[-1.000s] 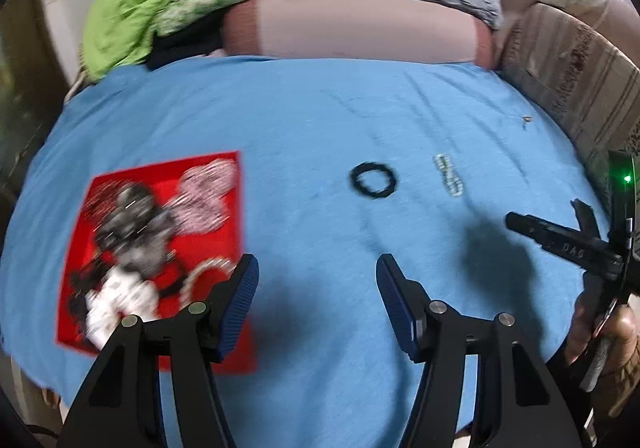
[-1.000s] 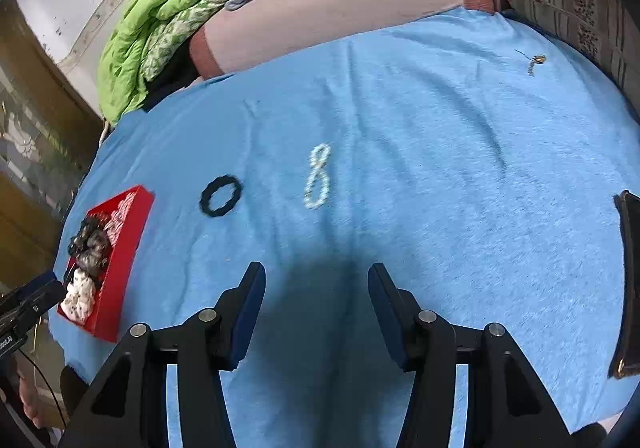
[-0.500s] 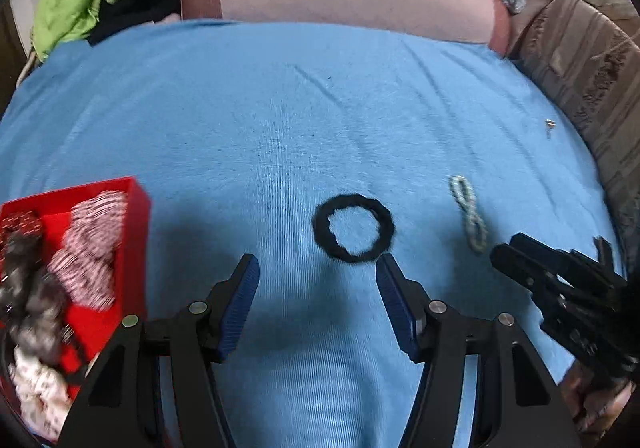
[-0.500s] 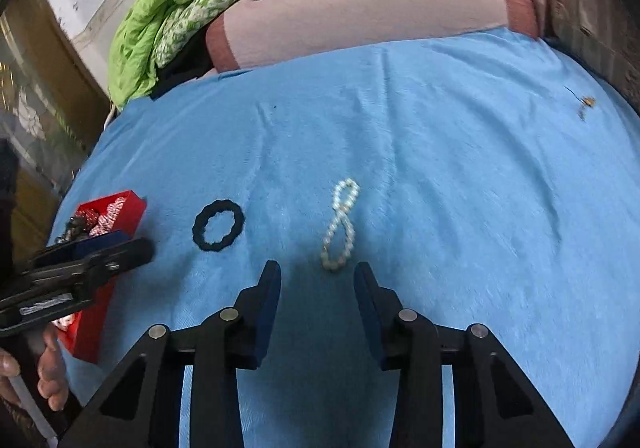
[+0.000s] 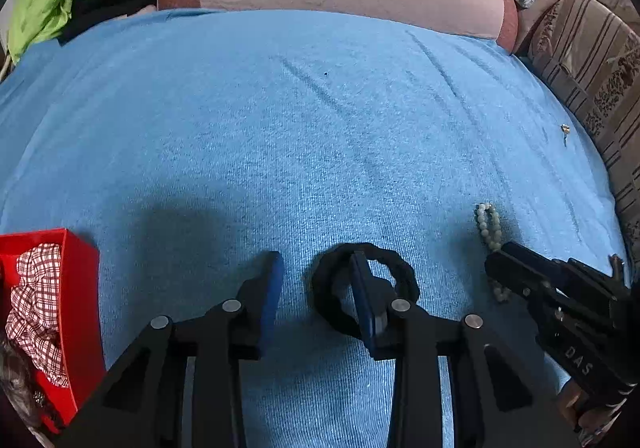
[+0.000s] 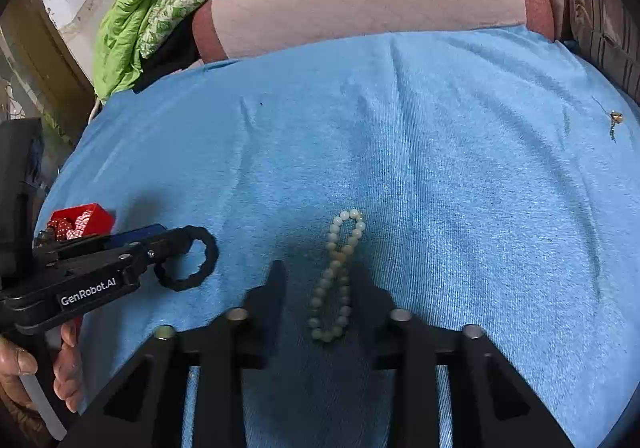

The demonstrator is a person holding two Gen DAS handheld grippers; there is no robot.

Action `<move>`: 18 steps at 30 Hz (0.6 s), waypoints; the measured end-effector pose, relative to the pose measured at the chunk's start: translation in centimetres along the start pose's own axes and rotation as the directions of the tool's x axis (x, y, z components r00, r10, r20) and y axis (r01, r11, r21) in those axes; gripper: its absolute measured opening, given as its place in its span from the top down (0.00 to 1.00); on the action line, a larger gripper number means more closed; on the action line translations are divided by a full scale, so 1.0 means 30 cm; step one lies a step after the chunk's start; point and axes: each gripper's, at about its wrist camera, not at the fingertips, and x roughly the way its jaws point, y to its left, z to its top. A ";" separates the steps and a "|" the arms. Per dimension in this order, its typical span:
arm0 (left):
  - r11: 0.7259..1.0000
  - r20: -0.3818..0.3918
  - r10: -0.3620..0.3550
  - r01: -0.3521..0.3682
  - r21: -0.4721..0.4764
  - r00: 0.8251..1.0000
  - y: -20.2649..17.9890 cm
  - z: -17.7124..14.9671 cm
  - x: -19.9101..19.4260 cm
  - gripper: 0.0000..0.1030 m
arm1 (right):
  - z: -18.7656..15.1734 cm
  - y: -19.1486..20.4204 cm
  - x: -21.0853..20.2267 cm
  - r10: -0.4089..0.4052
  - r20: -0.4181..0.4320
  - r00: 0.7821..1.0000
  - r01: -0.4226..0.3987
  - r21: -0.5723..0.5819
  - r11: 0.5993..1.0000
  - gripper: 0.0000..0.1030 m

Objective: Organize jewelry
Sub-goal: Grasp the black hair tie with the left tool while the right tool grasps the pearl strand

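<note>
Both grippers stand open: the left gripper (image 5: 316, 280) has one finger inside the black ring (image 5: 404, 276), the right gripper (image 6: 320, 288) straddles the bead bracelet (image 6: 338, 272) between its fingers, so each should close gently, pinching without dragging the blue cloth (image 6: 440, 167).

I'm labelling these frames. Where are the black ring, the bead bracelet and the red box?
black ring (image 5: 406, 280), left wrist view, right side of band
bead bracelet (image 6: 335, 272), right wrist view, middle crossing
red box (image 5: 82, 280), left wrist view, right wall
</note>
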 end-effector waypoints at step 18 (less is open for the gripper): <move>0.998 0.062 0.034 -0.037 0.056 0.997 -0.053 -0.037 -0.123 0.92 | 0.001 -0.044 -0.084 0.130 0.050 0.990 -0.135 0.126 0.983 0.93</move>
